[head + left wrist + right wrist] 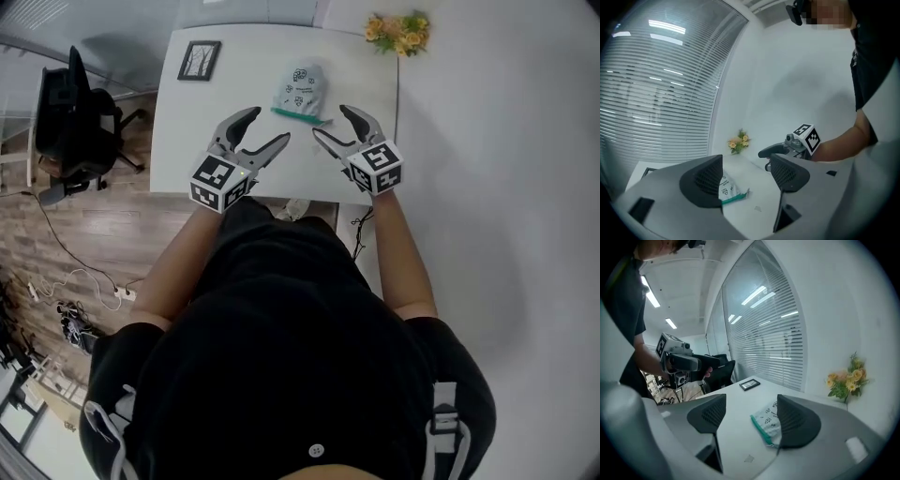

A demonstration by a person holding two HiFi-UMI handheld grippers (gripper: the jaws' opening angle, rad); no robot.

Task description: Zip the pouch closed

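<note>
A pale printed pouch (300, 90) with a green zip edge (298, 115) lies flat on the white table (234, 98). My left gripper (265, 131) hovers open just left of and nearer than the pouch, nothing between its jaws. My right gripper (335, 126) hangs open to the pouch's right, also empty. In the left gripper view the pouch (727, 190) shows partly behind the left jaw, with the right gripper (765, 159) beyond. From the right gripper view the pouch (766, 422) lies between the jaws, half hidden by the right one, its zip edge (760, 430) facing me.
A black picture frame (199, 60) lies at the table's far left corner. Yellow flowers (399, 33) stand past the far right corner. A black office chair (80, 122) sits on the wooden floor to the left. A small scrap (748, 458) rests on the table near me.
</note>
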